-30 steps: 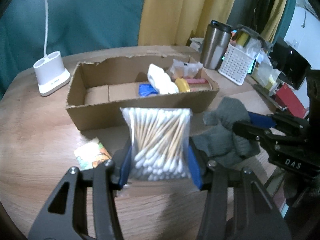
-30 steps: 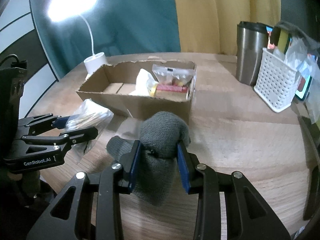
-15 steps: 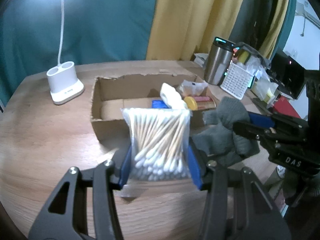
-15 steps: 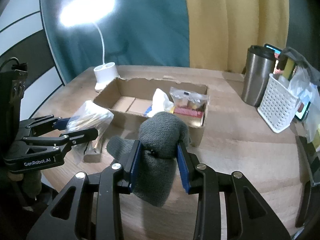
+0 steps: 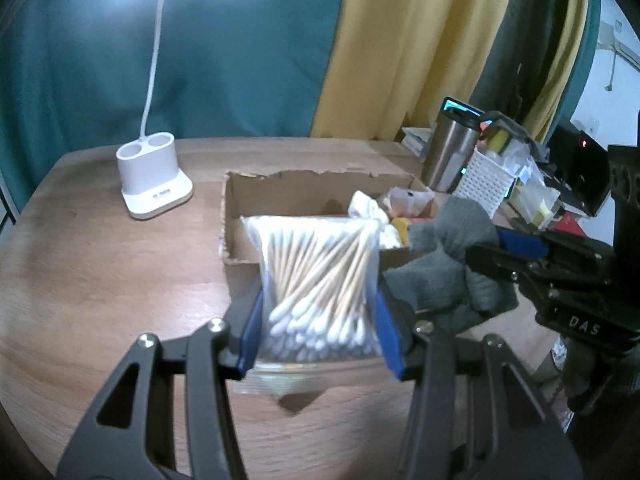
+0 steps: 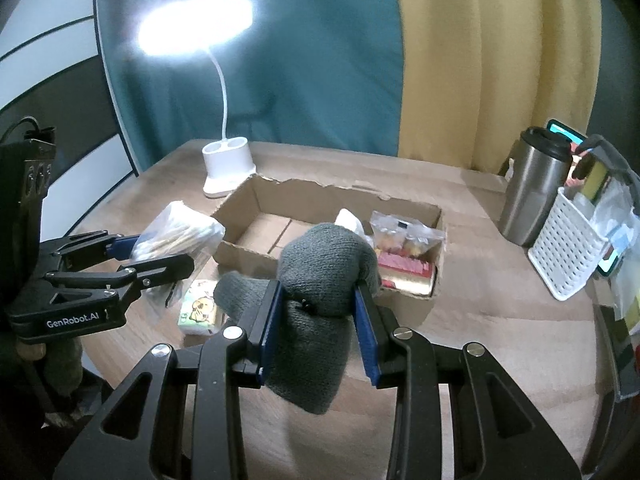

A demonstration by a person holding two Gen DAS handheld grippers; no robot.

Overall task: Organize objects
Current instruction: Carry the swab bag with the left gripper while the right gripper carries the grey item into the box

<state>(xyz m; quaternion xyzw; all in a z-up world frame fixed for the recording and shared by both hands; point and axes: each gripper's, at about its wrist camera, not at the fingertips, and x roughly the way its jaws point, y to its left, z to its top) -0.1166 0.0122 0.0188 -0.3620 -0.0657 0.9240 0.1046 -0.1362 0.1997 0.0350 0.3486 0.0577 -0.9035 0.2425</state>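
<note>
My left gripper [image 5: 320, 328] is shut on a clear bag of cotton swabs [image 5: 320, 280] and holds it above the table, in front of the open cardboard box [image 5: 280, 188]. My right gripper [image 6: 318, 320] is shut on a grey knit glove [image 6: 324, 280], held in the air near the box's front wall [image 6: 248, 254]. The box holds a white wad, a snack bag [image 6: 404, 236] and a red pack [image 6: 404, 270]. A small colourful card pack [image 6: 199, 310] lies on the table under the left gripper [image 6: 160, 256].
A white desk lamp base [image 5: 154, 184] stands left of the box. A steel tumbler [image 6: 532, 188] and a white perforated basket [image 6: 568, 248] stand at the right. The wooden table's edge runs close to both grippers.
Both grippers have risen and drawn back from the box, still holding the swab bag and the glove. The card pack now shows on the table in the right wrist view.
</note>
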